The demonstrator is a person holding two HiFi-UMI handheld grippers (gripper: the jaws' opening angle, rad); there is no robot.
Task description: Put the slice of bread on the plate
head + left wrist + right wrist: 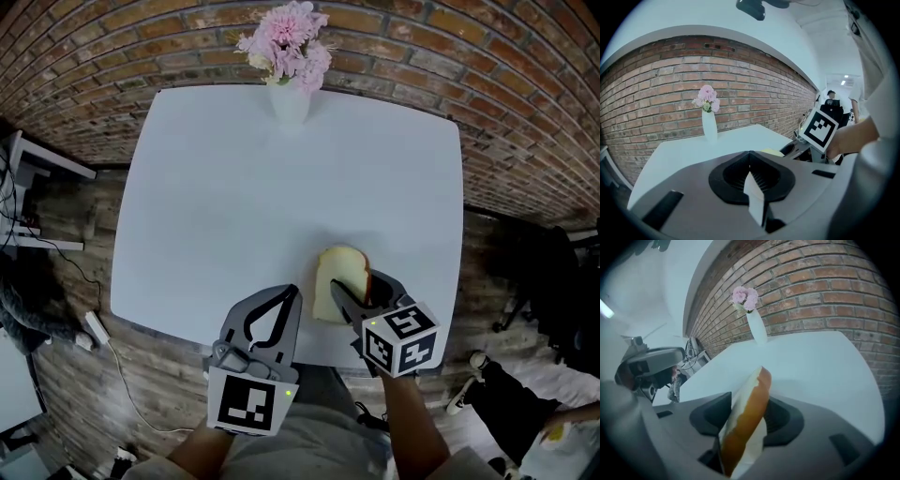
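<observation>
Leaning tilted, the bread slice [335, 274] sits between the parted jaws of the right gripper [352, 280]; left gripper [294, 291] closed, empty.

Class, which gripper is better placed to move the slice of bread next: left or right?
Right. The slice of bread stands tilted between the right gripper's jaws, while the left gripper is shut and empty beside it.

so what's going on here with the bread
A person holds a gripper in each hand over a white table. The right gripper has the slice of bread tilted between its jaws near the front edge; they look slack around it, not pinching. The left gripper hangs shut and empty beside it. No plate shows in any view, only a vase of flowers at the far edge.
</observation>
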